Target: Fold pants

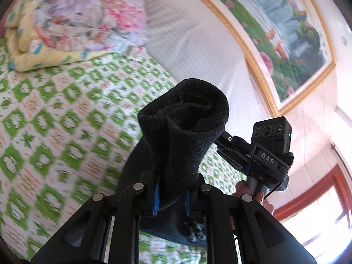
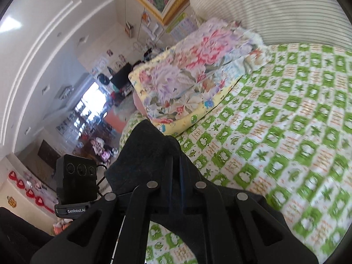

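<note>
The black pants [image 1: 184, 121] hang bunched from my left gripper [image 1: 172, 189], which is shut on the fabric between its blue pads [image 1: 155, 198]. The cloth hides the fingertips. To the right in the left wrist view, the right gripper's body [image 1: 264, 158] is held by a hand [image 1: 248, 191], its front end meeting the same fabric. In the right wrist view, my right gripper [image 2: 176, 167] is shut on a fold of the pants [image 2: 140, 151], and the left gripper's camera unit [image 2: 76, 176] shows at the lower left. Both grippers are raised above the bed.
A green-and-white patterned bedsheet [image 1: 55, 121] [image 2: 286, 132] lies below. A folded floral quilt [image 1: 72, 22] [image 2: 189, 77] sits at the head of the bed beside a striped white headboard cushion [image 1: 198, 44] [image 2: 275, 11]. A gold-framed painting [image 1: 275, 33] hangs above.
</note>
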A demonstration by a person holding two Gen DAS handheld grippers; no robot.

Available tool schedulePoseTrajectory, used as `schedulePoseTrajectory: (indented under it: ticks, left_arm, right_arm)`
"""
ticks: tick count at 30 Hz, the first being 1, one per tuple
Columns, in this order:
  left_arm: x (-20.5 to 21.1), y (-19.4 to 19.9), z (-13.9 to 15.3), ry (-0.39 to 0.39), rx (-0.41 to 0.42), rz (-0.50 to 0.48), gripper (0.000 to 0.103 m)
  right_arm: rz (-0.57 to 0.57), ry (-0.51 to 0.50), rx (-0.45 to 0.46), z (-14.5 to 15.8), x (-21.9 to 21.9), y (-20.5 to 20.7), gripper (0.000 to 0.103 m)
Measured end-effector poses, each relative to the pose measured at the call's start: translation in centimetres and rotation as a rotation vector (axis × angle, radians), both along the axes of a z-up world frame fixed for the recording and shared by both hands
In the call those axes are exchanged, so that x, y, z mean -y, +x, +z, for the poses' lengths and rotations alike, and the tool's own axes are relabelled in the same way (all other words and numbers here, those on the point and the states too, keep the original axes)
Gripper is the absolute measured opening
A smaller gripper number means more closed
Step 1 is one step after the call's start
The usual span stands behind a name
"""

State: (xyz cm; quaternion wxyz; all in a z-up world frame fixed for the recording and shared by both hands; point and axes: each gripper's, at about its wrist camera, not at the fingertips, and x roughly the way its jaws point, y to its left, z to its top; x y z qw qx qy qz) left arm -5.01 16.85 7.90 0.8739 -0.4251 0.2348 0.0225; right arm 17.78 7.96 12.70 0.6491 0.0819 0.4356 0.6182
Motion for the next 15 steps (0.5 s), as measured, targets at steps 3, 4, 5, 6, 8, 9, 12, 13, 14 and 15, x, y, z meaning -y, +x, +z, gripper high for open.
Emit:
schedulePoseTrajectory:
  ticks: [3, 4, 5, 6, 8, 9, 12, 13, 14, 15]
  left_arm:
    - [3.1, 0.8, 1.0, 0.023, 0.009, -0.059, 0.015]
    - [4.1, 1.2, 1.2, 0.030, 0.009, -0.077, 0.015]
    - [4.9, 1.6, 1.3, 0.036, 0.009, -0.093, 0.015]
    - [5.9, 1.9, 1.4, 0.043, 0.007, -0.113, 0.015]
    - [7.9, 2.6, 1.5, 0.051, 0.001, -0.154, 0.015]
    - [8.6, 2.9, 1.5, 0.055, -0.003, -0.169, 0.016]
    - [11.4, 3.9, 1.3, 0.070, -0.021, -0.224, 0.016]
    - [12.5, 4.3, 1.2, 0.079, -0.029, -0.244, 0.017]
    - [13.2, 4.6, 1.1, 0.083, -0.035, -0.254, 0.017]
    - [13.7, 4.8, 0.9, 0.086, -0.041, -0.266, 0.017]
  right_arm:
    - [-0.051, 0.030, -0.010, 0.6, 3.6, -0.1, 0.006]
    - [-0.063, 0.036, -0.014, 0.6, 4.5, -0.1, 0.006]
    - [-0.080, 0.045, -0.020, 0.6, 5.8, -0.1, 0.006]
    - [-0.097, 0.054, -0.027, 0.6, 7.0, -0.1, 0.006]
    - [-0.130, 0.070, -0.043, 0.4, 9.1, 0.0, 0.006]
    - [-0.146, 0.077, -0.051, 0.2, 10.2, 0.1, 0.006]
    - [-0.197, 0.097, -0.082, -0.7, 13.6, 0.1, 0.006]
    - [-0.209, 0.101, -0.089, -0.8, 14.4, 0.1, 0.006]
    - [-0.225, 0.107, -0.097, -1.2, 15.4, 0.1, 0.006]
    - [-0.238, 0.111, -0.105, -1.5, 16.2, 0.0, 0.006]
